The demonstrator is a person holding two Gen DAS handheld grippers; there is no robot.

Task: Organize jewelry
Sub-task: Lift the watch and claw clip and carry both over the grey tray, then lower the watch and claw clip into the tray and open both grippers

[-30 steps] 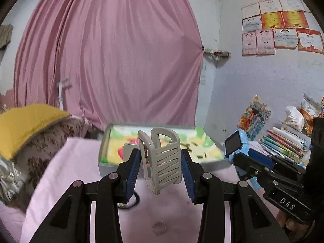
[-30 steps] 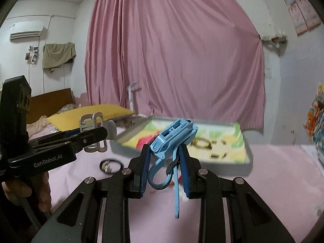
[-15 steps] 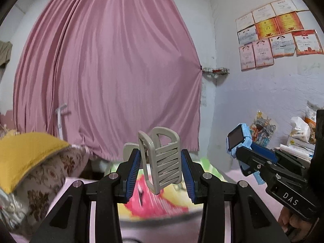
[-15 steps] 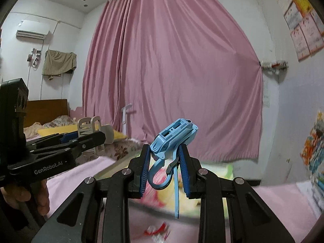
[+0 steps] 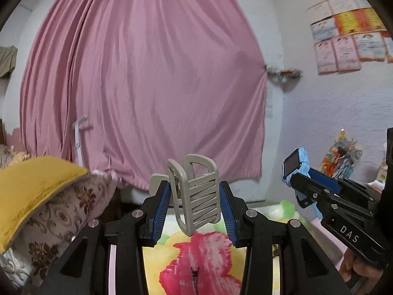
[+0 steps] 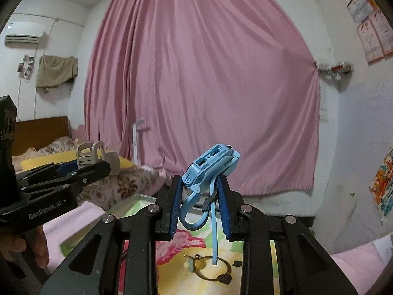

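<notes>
Left gripper (image 5: 194, 204) clamped on a grey claw hair clip (image 5: 196, 194) held above the floral-lined tray (image 5: 282, 207), right gripper (image 6: 200, 206) clamped on a blue kids' smartwatch (image 6: 211, 166), strap dangling over a thin bracelet (image 6: 216, 270) lying in the tray, pink curtain (image 6: 196, 86) behind

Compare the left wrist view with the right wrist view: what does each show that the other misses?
Only the left wrist view shows the watch's dark screen face and the row of certificates on the wall. Only the right wrist view shows the thin bangle lying in the tray, the dangling watch strap, and the air conditioner. Both show the left tool shut on the grey hair claw, the right tool shut on the blue watch, and the pink curtain.
</notes>
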